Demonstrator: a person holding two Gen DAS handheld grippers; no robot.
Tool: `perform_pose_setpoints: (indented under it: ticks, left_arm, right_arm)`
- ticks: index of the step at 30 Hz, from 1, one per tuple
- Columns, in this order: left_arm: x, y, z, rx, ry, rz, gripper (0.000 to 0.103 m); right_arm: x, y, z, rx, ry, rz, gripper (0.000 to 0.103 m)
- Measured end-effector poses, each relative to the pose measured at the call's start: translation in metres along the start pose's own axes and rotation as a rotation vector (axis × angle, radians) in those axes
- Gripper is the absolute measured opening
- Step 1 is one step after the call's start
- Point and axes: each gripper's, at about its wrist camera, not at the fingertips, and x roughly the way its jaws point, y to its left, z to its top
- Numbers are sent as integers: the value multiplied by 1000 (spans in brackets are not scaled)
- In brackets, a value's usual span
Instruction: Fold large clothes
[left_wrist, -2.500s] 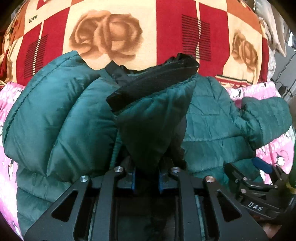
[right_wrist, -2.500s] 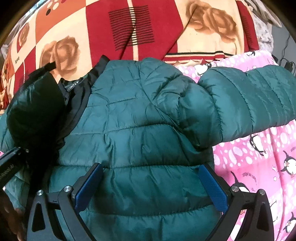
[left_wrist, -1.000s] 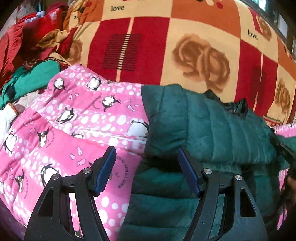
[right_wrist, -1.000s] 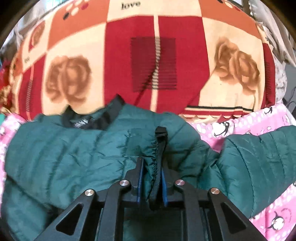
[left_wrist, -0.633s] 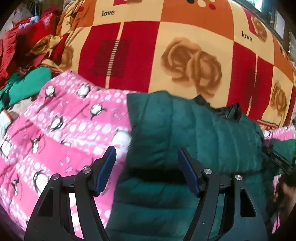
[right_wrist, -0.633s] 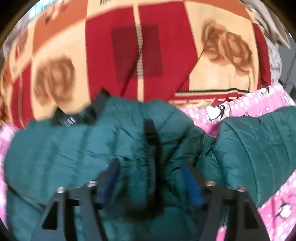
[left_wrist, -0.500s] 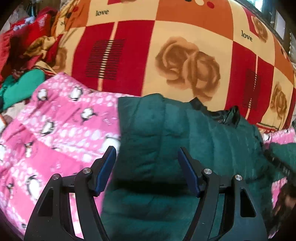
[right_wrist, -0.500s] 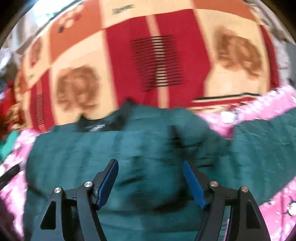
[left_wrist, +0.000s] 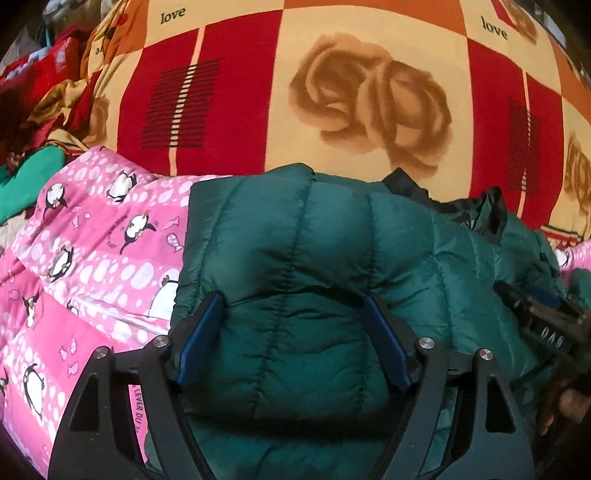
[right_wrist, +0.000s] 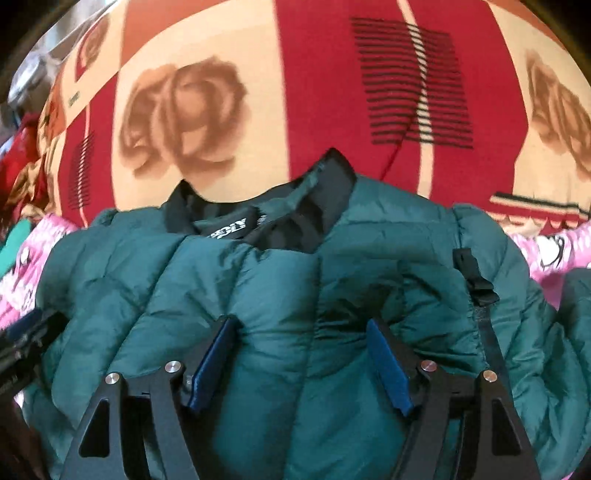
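A dark green puffer jacket lies on the bed with its left sleeve folded across the body. My left gripper is open, its blue pads pressed down on either side of the folded sleeve. In the right wrist view the jacket shows its black collar at the top and the sleeve's black cuff at the right. My right gripper is open and rests on the jacket's chest below the collar. It also shows in the left wrist view at the right edge.
A pink penguin-print quilt lies under the jacket. A red, orange and cream rose-print blanket covers the bed behind it. Loose red and green clothes are piled at the far left.
My right gripper let go of the sleeve cuff, opened and shifted left toward the collar. My left gripper moved right from the quilt onto the folded sleeve.
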Motion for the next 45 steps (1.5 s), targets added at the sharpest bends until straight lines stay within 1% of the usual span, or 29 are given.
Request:
perform_pose_setpoints:
  ticks: [4, 7, 9, 11, 15, 19, 21, 25, 28, 33, 35, 39, 40, 43, 45]
  left_arm:
    - [3, 0, -2, 2, -2, 3, 81]
    - [3, 1, -3, 0, -3, 1, 81]
    - [3, 1, -3, -1, -4, -1, 81]
    - [4, 1, -4, -2, -7, -2, 82]
    - [5, -1, -6, 5, -11, 0, 83]
    - [5, -1, -6, 2, -13, -4, 83]
    - [5, -1, -7, -2, -13, -9, 83]
    - [5, -1, -7, -3, -15, -9, 83]
    - [5, -1, -7, -1, -15, -10, 84]
    - [4, -1, -7, 1, -20, -8, 84]
    - [1, -1, -6, 2, -22, -7, 84]
    - [-12, 1, -6, -6, -22, -11, 84]
    - [-17, 2, -6, -11, -26, -10, 84]
    - [-30, 1, -10, -7, -34, -13, 84]
    - [-40, 0, -12, -1, -42, -8, 84]
  right_arm:
    - [-13, 0, 0, -12, 13, -6, 71]
    - [-34, -3, -6, -4, 3, 26, 71]
    - [-43, -3, -14, -19, 8, 30, 71]
    - [-42, -3, -23, -35, 19, 21, 71]
    - [-27, -4, -35, -47, 45, 14, 71]
    - [-36, -5, -33, -47, 54, 9, 71]
    - [-44, -8, -33, -41, 40, 10, 71]
    - [-51, -22, -35, -21, 1, -44, 71]
    - [-37, -30, -39, -2, 41, -31, 72]
    - [-36, -27, -38, -14, 50, -45, 72]
    - [-42, -27, -38, -7, 42, -49, 72]
    - [-61, -28, -38, 6, -26, -63, 73]
    - [-59, -28, -39, 2, -20, -78, 73]
    - [-45, -30, -41, -6, 44, -92, 73]
    - [-51, -28, -40, -7, 31, -98, 73]
